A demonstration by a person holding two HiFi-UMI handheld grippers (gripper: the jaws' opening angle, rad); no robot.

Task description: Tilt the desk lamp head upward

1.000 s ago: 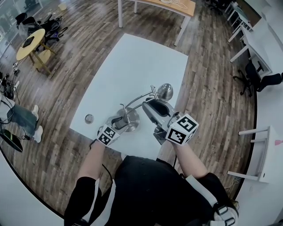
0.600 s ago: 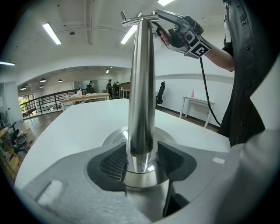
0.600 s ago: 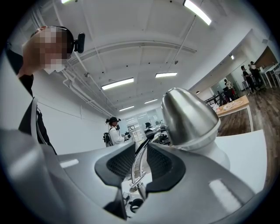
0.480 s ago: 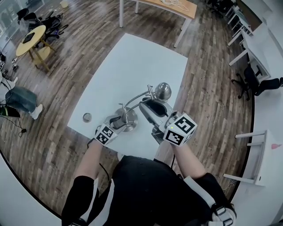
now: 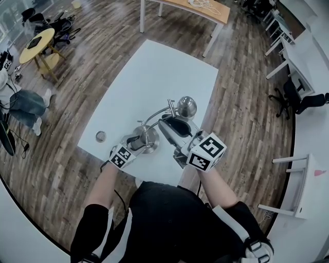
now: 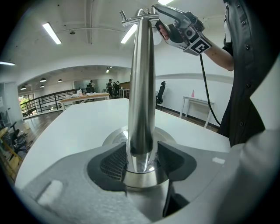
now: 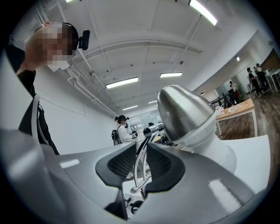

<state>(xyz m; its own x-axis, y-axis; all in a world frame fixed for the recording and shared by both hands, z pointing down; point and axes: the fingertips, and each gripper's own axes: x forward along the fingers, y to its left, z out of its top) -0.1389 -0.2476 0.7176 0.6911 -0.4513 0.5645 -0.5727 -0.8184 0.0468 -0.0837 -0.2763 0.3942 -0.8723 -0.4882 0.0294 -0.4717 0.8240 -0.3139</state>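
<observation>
A chrome desk lamp stands near the front edge of the white table (image 5: 154, 72). It has a round base (image 5: 150, 145), an upright stem (image 6: 141, 78), a thin curved arm (image 7: 141, 170) and a dome head (image 5: 186, 107). My left gripper (image 5: 136, 143) (image 6: 141, 146) is shut on the foot of the stem, a pad on each side. My right gripper (image 5: 166, 123) (image 7: 141, 146) points level just behind the head (image 7: 186, 113). Its jaws have just been closing, and the thin arm runs between the pads with a little slack.
A small round metal piece (image 5: 101, 136) lies at the table's left front corner. An orange-topped table (image 5: 203, 7) stands beyond, a yellow round table (image 5: 34, 47) far left, and white desks with an office chair (image 5: 303, 97) at right. Someone's legs (image 5: 28, 102) show at left.
My right gripper has crept a little leftward along the lamp's arm. The left gripper and the lamp's base have stayed put.
</observation>
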